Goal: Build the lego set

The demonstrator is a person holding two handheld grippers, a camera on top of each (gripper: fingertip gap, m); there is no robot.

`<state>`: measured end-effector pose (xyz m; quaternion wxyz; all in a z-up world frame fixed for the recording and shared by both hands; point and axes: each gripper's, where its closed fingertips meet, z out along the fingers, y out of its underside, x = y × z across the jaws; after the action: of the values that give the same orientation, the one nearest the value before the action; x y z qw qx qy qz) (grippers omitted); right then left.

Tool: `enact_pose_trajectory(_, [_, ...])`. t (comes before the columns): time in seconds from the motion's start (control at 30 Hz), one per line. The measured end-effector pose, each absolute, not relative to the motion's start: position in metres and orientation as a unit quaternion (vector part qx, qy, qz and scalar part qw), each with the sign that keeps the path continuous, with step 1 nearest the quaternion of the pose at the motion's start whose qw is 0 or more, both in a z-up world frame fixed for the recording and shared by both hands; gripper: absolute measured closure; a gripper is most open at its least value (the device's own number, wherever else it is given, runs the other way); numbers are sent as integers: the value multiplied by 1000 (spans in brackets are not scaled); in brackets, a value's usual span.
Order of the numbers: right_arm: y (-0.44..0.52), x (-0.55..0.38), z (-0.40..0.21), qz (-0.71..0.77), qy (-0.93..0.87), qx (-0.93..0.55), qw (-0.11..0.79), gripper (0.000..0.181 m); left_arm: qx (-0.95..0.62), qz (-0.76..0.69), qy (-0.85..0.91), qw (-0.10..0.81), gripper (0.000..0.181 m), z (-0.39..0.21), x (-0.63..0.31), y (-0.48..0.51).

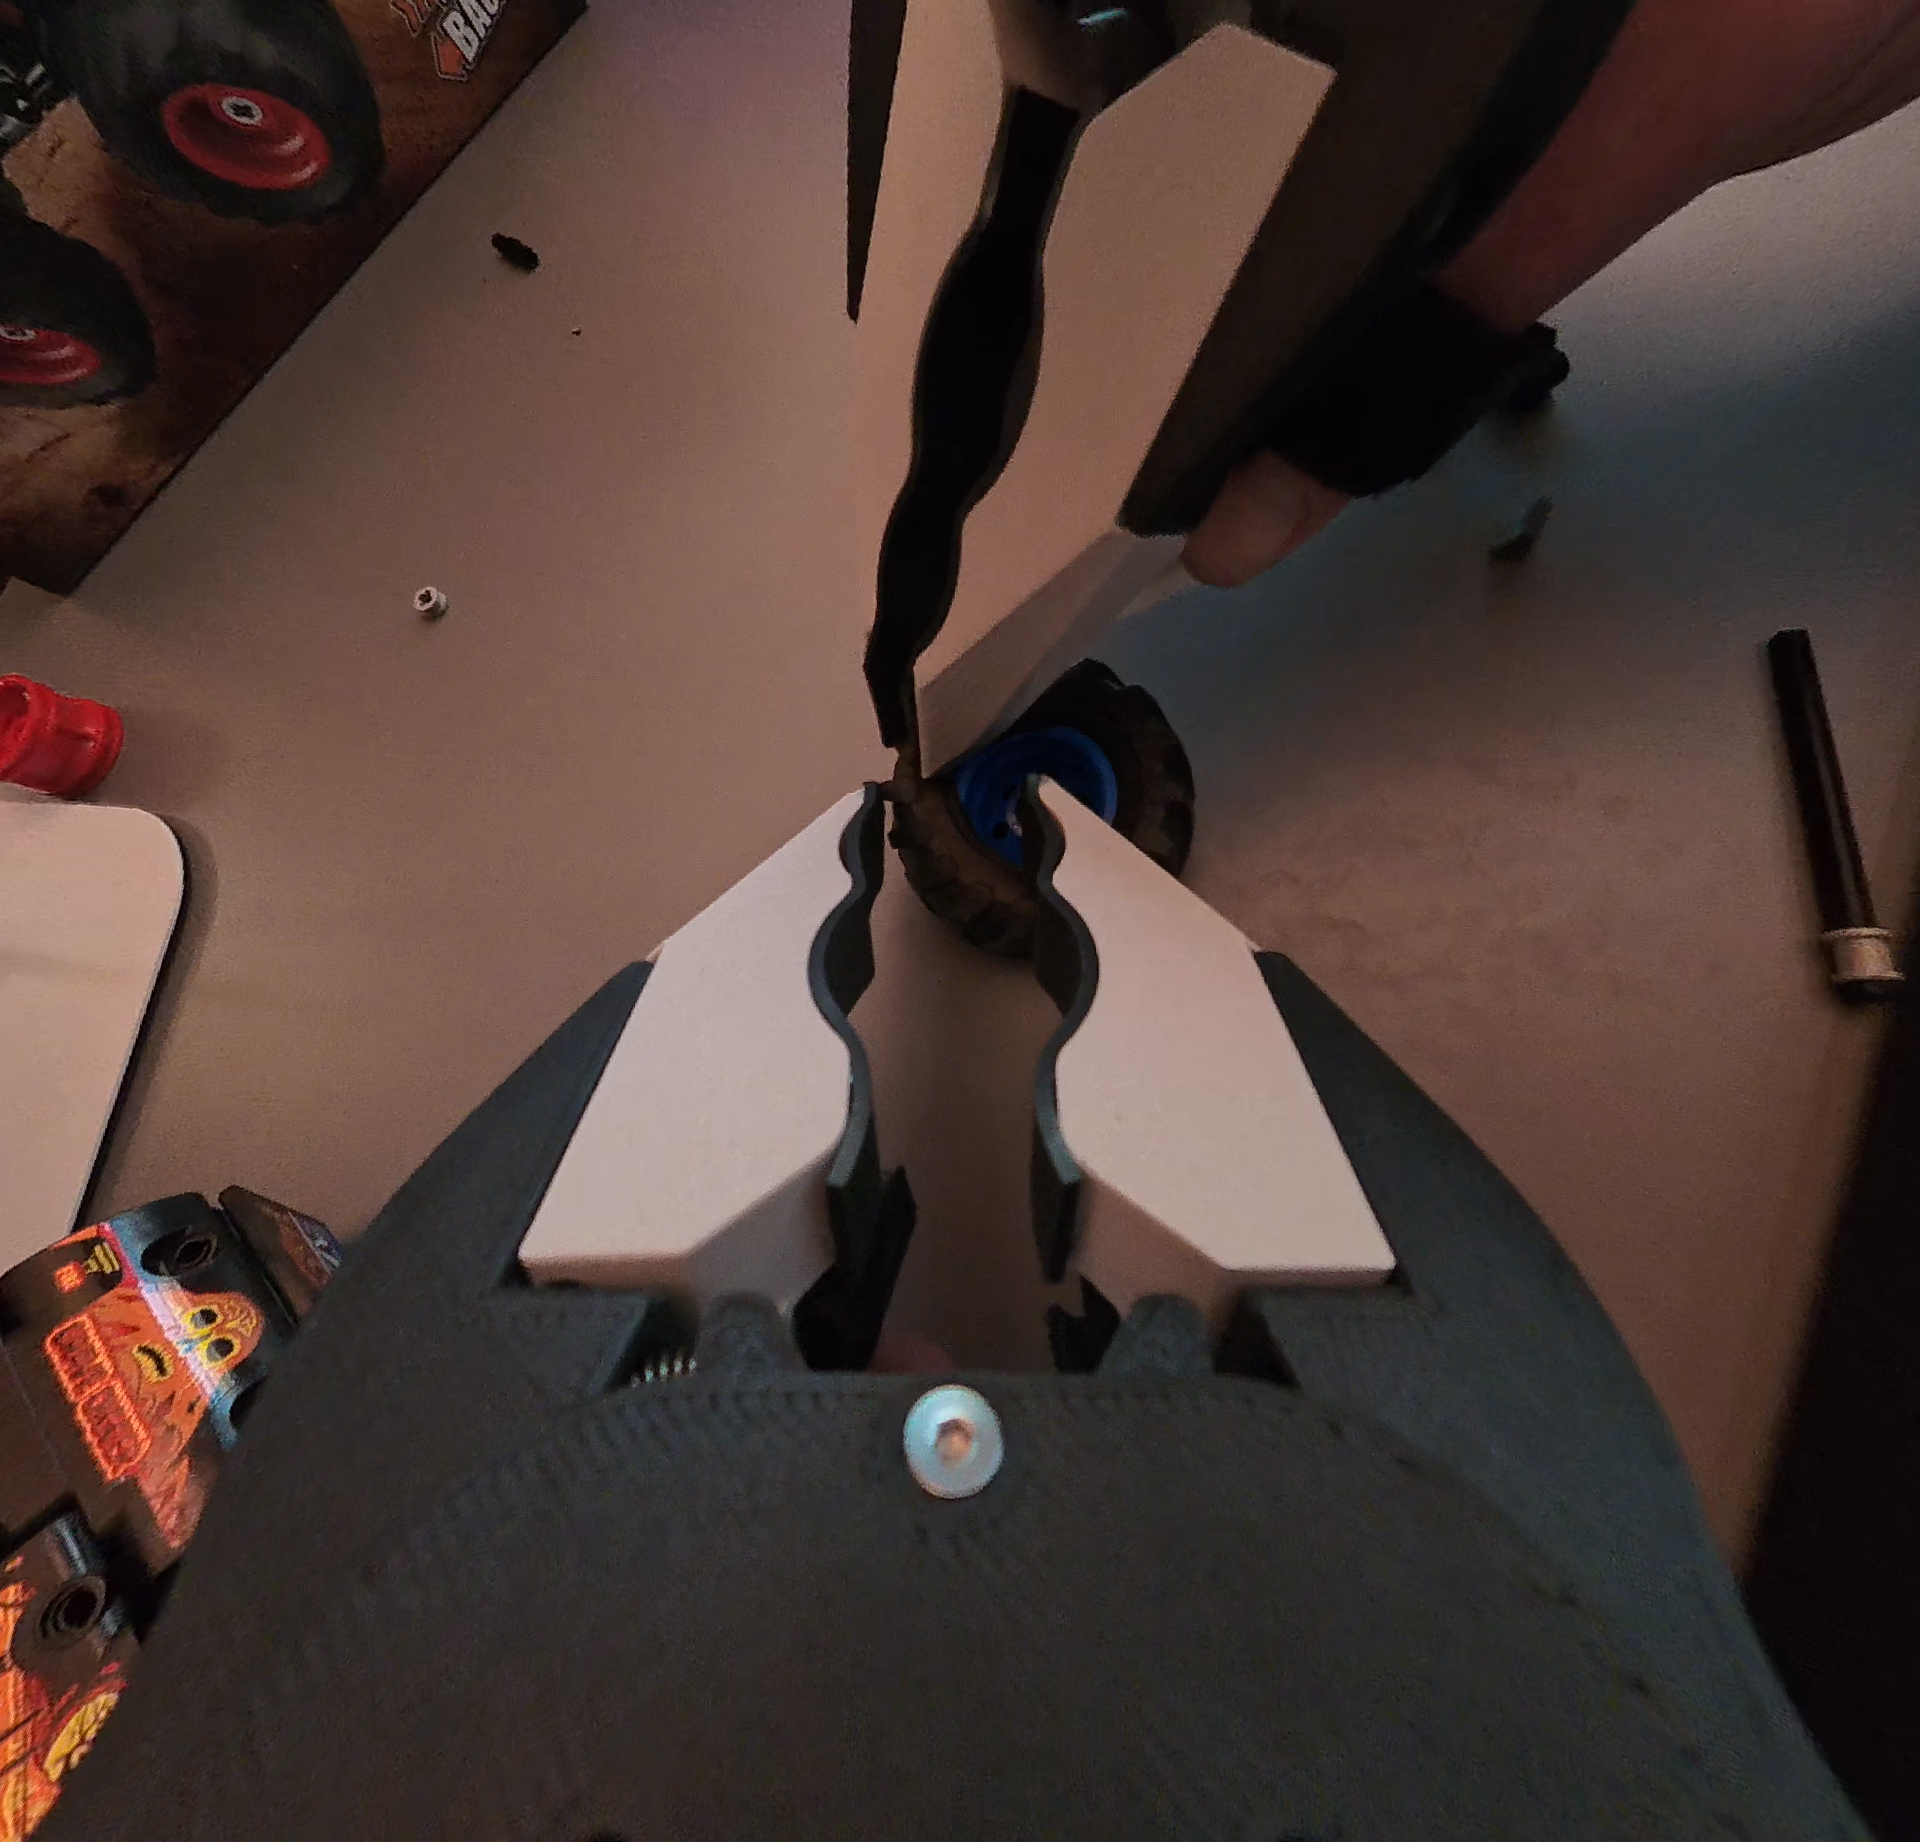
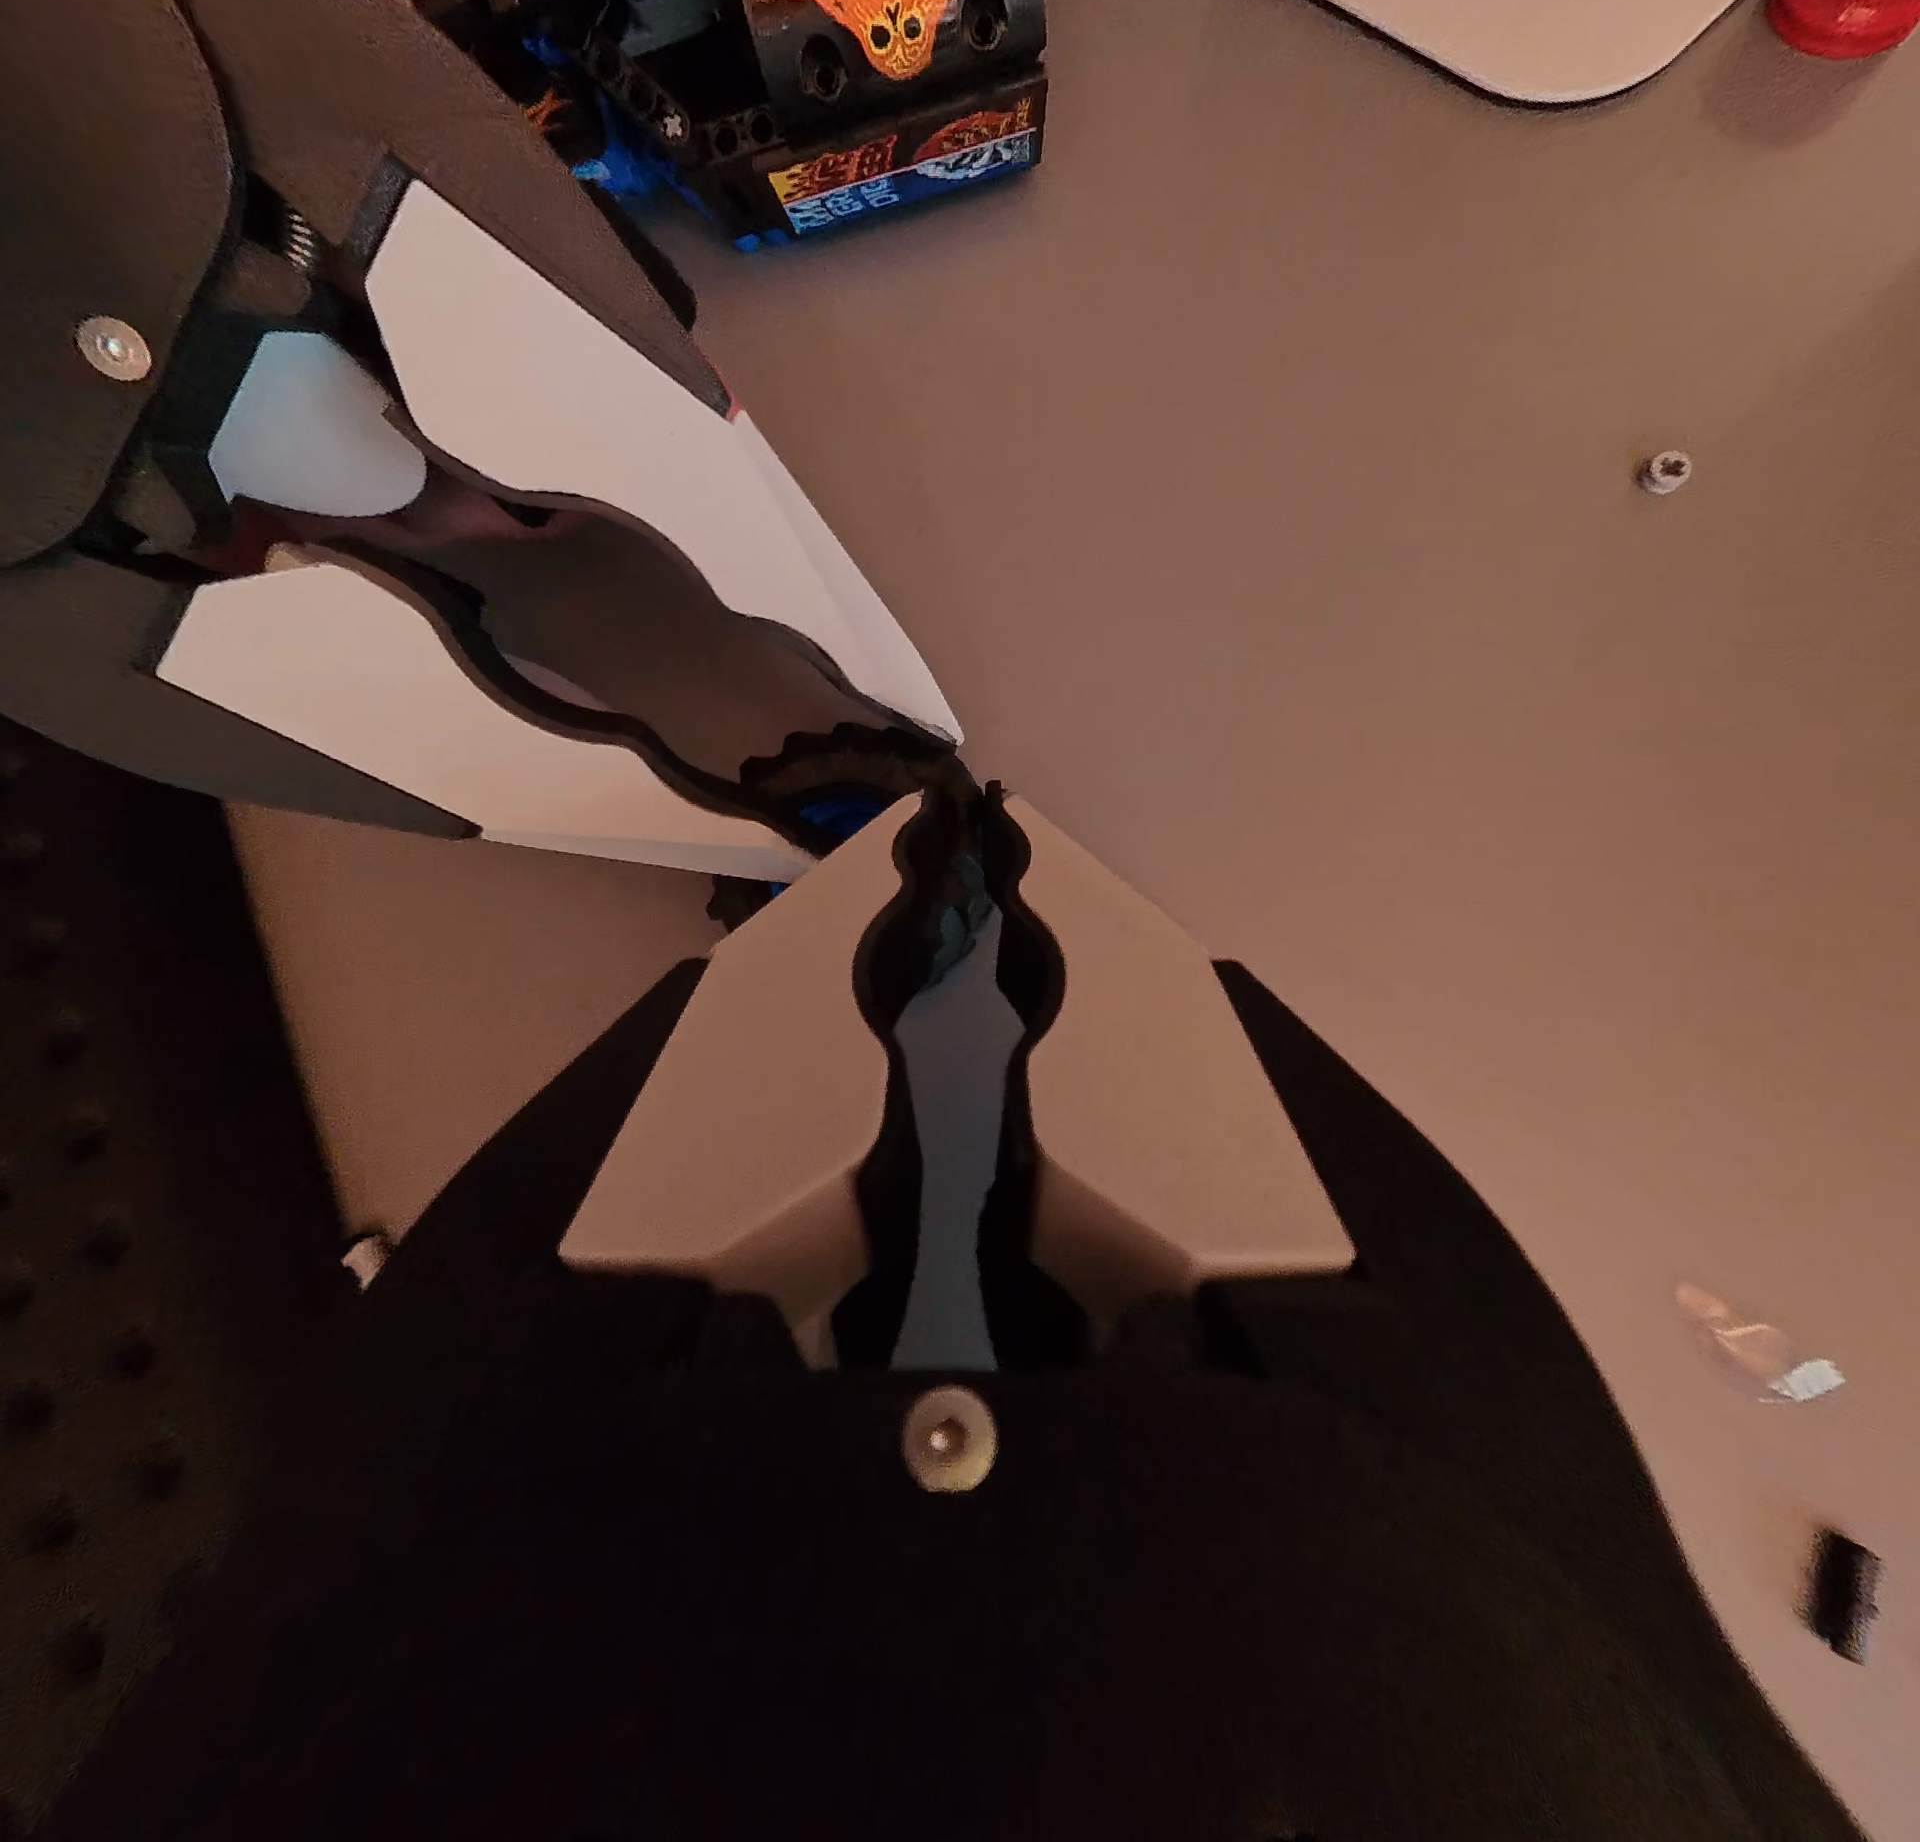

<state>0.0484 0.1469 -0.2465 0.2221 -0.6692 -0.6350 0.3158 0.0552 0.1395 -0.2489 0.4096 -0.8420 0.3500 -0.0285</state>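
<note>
Tyre (image 1: 940,862) with blue hub (image 1: 1003,790) sits on the surface (image 1: 623,753). Left claw (image 1: 956,805) grips hub and tread; right claw (image 2: 961,805) pinches the tread edge. Rubber looks soft, light, grippy; best held across the tread.

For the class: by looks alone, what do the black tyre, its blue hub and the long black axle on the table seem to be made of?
Tyre: probably soft matte rubber; its chunky tread buckles where the right tool pinches it.
Hub: likely hard moulded plastic; smooth, bright and evenly blue.
Axle: seemingly rigid plastic; straight, dark, with a faint sheen.
</note>
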Motion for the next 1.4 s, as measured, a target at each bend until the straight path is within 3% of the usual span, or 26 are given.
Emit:
enact_pose_trajectory(0.67, [147, 49, -246, 264, -665, -625, 311, 175, -888, -24, 269, 372, 165, -249, 45, 138])
enact_pose_trajectory(1.4, [148, 49, -246, 270, -661, -624, 319, 175, -888, -204, 79, 404, 169, -245, 40, 140])
